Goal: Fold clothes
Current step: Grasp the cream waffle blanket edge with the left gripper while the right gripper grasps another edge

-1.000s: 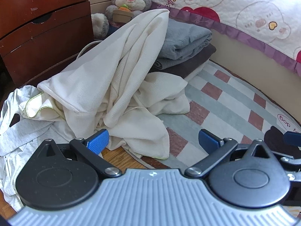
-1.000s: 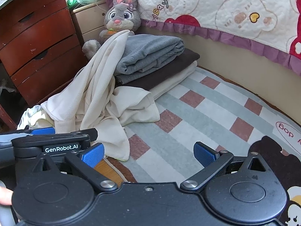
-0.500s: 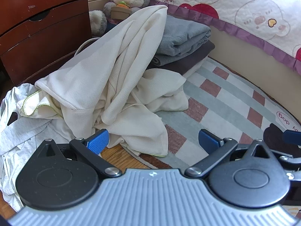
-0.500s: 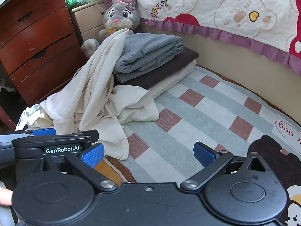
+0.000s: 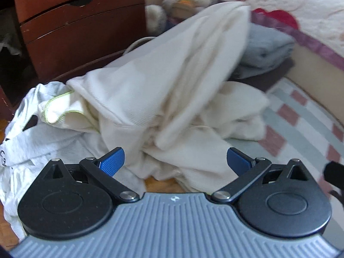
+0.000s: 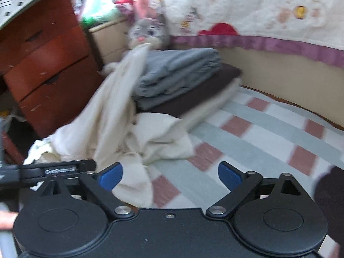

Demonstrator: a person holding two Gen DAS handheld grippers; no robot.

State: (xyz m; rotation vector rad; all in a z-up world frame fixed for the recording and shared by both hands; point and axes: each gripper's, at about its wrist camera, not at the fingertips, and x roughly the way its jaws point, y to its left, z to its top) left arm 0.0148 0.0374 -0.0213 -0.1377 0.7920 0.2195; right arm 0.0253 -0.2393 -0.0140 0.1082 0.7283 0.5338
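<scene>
Grippers both wide apart, nothing between the fingers: left gripper (image 5: 175,158) hangs low over the near edge of the cream garment (image 5: 163,90), blue pads either side of its bunched hem but not on it; right gripper (image 6: 169,176) sits just beside it, its left pad level with a hanging fold of the same cloth, rest of its gap over the striped mat (image 6: 268,133); outward: cream garment is a crumpled heap, one end draped up against the folded stack (image 6: 182,75), other end spilling off the mat edge onto the wood floor (image 5: 160,182); grey-white garment (image 5: 28,133) lies loose and rumpled to the left of it, half under the cream one; folded stack at the back of the mat, against the bed side: grey piece on top, dark brown under it, a pale one at the bottom, all flat and squared; plush rabbit (image 6: 148,30) behind the stack, dresser (image 5: 81,28) at left; both views motion-blurred, so fine edges unclear; my read on progress: three pieces lie folded and stacked, at least two lie unfolded; cream one is nearest both grippers, likely the current piece; mat in front of the stack is free for spreading it.
</scene>
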